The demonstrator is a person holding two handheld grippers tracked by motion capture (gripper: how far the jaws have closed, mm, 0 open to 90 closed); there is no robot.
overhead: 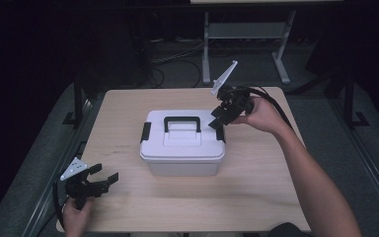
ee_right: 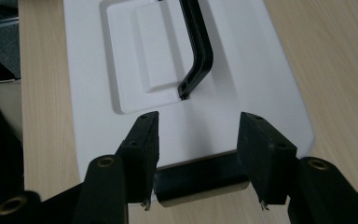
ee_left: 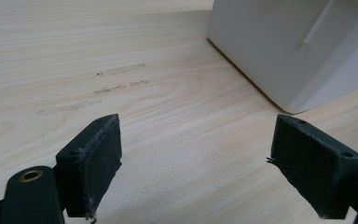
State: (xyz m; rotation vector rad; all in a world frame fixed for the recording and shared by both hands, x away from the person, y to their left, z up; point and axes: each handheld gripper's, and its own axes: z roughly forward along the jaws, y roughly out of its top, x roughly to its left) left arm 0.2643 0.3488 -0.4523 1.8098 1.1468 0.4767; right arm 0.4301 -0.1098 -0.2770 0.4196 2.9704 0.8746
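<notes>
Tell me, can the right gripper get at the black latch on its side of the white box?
Probably yes. The right gripper hangs right over the black latch on the white box, jaws apart on either side, with nothing in between.

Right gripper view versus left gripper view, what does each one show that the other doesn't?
The right gripper view looks down on the box lid, with the black handle lying on it and a black latch at the near edge, straddled by the right gripper without the pads pressing on it. The left gripper view shows a plain side wall of the box and faint scuff marks on the wood, with the left gripper open over bare tabletop. Both show the white box and the wooden table.
</notes>
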